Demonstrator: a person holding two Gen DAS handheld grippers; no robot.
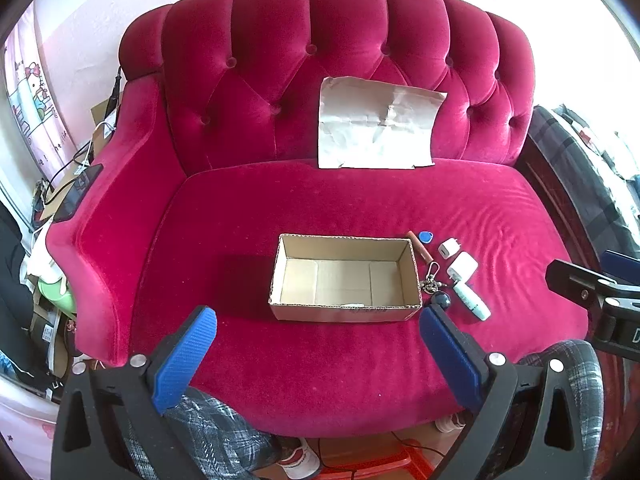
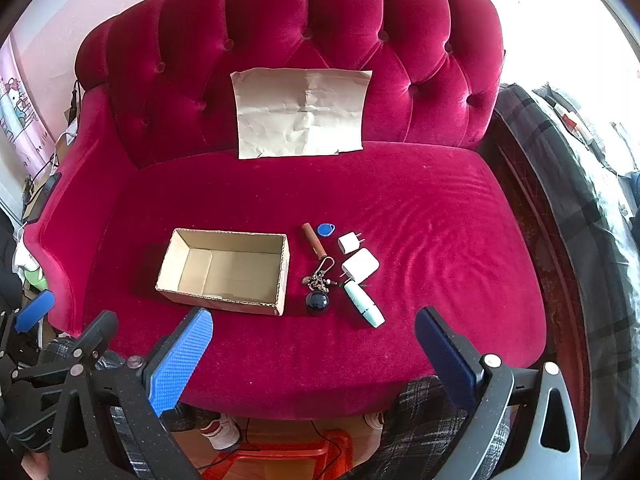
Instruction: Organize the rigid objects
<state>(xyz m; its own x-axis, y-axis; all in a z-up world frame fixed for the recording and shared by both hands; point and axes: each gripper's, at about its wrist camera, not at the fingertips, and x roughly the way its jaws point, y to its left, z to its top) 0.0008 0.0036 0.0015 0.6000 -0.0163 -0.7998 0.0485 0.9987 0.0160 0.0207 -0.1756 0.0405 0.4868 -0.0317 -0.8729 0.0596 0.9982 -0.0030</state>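
The crimson tufted sofa (image 2: 440, 208) is plush velvet with a soft sheen. At frame centre, the open brown cardboard box (image 2: 224, 268) looks matt, with raw corrugated edges. A creased sheet of brown paper (image 2: 300, 116) leans above. The white plastic charger block (image 2: 361, 265) is smooth; the dark round ball on the metal keyring (image 2: 317, 302) is glossy.

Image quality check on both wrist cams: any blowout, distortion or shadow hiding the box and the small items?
Left wrist: upper right corner blown out white by daylight; fisheye bends the sofa; cardboard box sharp, with a dark shadow to its left. Right wrist: same glare at right edge; small chargers slightly overexposed yet readable; keyring crisp. Both grippers' frames darken the bottom edge.
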